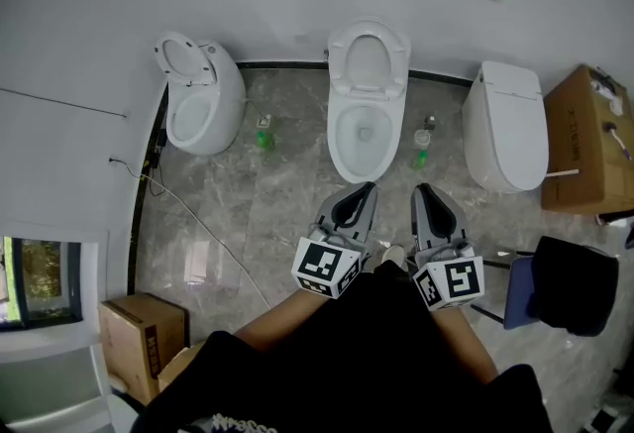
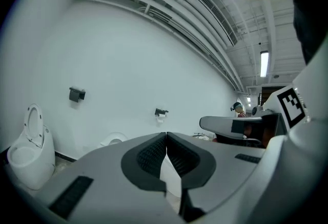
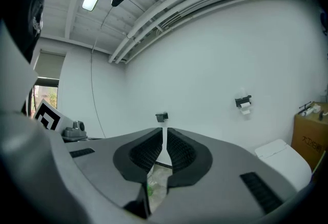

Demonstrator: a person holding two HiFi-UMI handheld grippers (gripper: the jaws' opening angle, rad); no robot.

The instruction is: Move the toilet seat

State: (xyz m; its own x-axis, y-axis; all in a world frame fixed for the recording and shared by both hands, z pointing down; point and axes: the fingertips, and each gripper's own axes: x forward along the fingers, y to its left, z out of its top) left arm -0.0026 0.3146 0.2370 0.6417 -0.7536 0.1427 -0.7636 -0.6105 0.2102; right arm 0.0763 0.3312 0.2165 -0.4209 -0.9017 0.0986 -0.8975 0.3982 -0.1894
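Observation:
Three white toilets stand along the far wall. The middle toilet has its seat and lid raised against the wall. The left toilet also has its seat up, and the right toilet has its lid down. My left gripper and right gripper hover side by side just short of the middle bowl, touching nothing. The left gripper is shut and empty. The right gripper has its jaws drawn together with only a sliver between the pads and nothing in them.
Green bottles stand on the floor either side of the middle toilet. A cardboard box sits at the far right, another at the near left. A blue chair with dark cloth is at my right. A cable crosses the floor.

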